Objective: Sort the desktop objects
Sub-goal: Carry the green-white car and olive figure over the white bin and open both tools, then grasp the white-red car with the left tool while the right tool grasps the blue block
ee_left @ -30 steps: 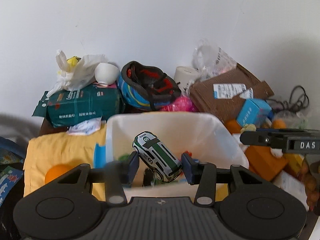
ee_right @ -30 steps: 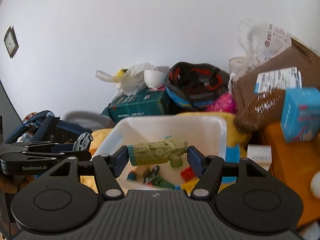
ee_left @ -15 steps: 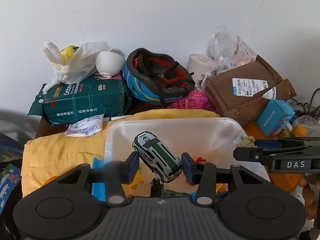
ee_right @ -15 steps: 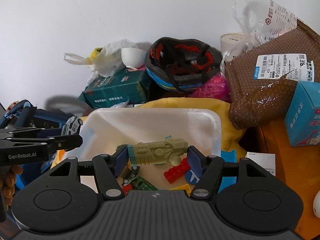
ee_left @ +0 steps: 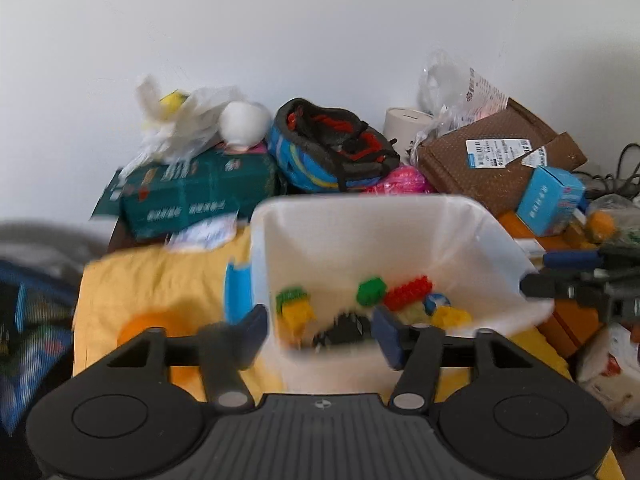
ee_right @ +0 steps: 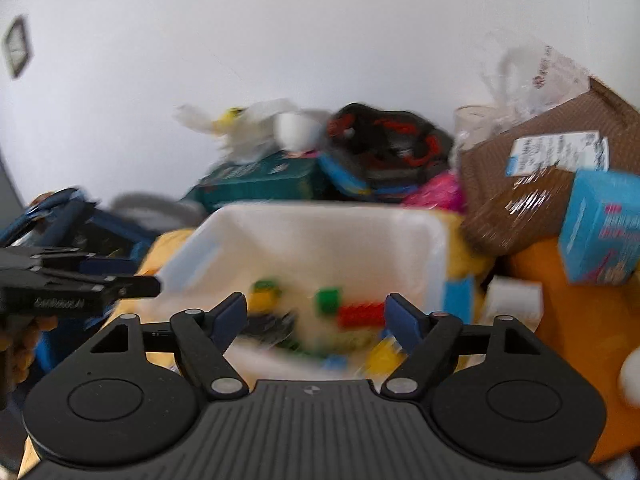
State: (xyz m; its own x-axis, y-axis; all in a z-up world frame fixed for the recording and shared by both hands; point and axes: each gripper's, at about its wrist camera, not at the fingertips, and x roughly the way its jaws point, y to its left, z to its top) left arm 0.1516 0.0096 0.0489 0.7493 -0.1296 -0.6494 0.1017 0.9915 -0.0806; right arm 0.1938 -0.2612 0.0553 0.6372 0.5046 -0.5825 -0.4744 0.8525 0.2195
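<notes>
White plastic fills the middle of both views: the bin [ee_left: 496, 240] sits on a yellow cloth [ee_left: 160, 280], and loose toys lie on its floor, among them a red brick [ee_left: 408, 293], a green block [ee_left: 371, 291], yellow pieces [ee_left: 298, 314] and something dark [ee_left: 344, 330] too blurred to name. The left gripper [ee_left: 320, 330] hangs at the bin's near rim with jaws spread and nothing between them. The right gripper [ee_right: 316, 316] is the same story, fingers wide apart and empty, poised over the bin's near edge (both pictures are smeared, so fine detail is a guess). Reading it as a drop-off: the toys are in the bin, both tools are free, and this sorting round looks finished. What's next, by my judgement, is a fresh pick from the clutter around the bin. There's an orange ball [ee_left: 140, 326] on the cloth beside the left gripper and a blue box [ee_right: 604, 228] off to the right gripper's side. Each tool needs to swing clear of the bin wall first, then line its open jaws around a new item.
</notes>
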